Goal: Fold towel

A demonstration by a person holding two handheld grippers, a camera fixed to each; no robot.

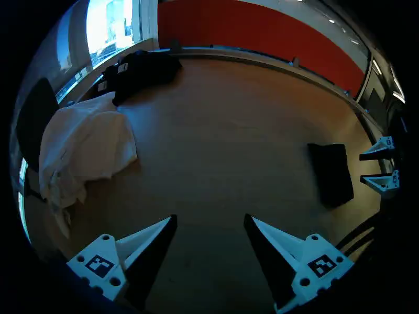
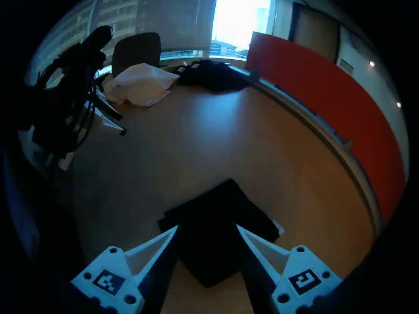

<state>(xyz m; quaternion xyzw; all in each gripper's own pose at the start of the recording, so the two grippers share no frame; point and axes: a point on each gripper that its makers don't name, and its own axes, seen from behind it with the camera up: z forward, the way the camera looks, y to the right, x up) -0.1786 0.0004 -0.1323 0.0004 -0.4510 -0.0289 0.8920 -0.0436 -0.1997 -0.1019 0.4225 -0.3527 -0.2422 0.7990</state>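
Left gripper view: left gripper (image 1: 209, 216) with fingers apart and empty above the bare table (image 1: 220, 136); folded black towel (image 1: 330, 172) off to its right, just beside the right gripper (image 1: 362, 167), likewise spread; heap of white cloth (image 1: 86, 146) ahead to its left; heap of dark cloth (image 1: 141, 70) farther ahead, near the window. Right gripper view: right gripper with fingers apart, straddling the near edge of the folded black towel, contact impossible to tell; left gripper far ahead to its left, short of the heap of white cloth. Probable step: release of the completed fold, then a reach for the next piece. For a clean result, lift straight off without dragging the stack; take the next piece by two corners, one per gripper. Count: two grippers, one folded towel, one white heap, one dark heap, one chair (image 2: 136, 49).
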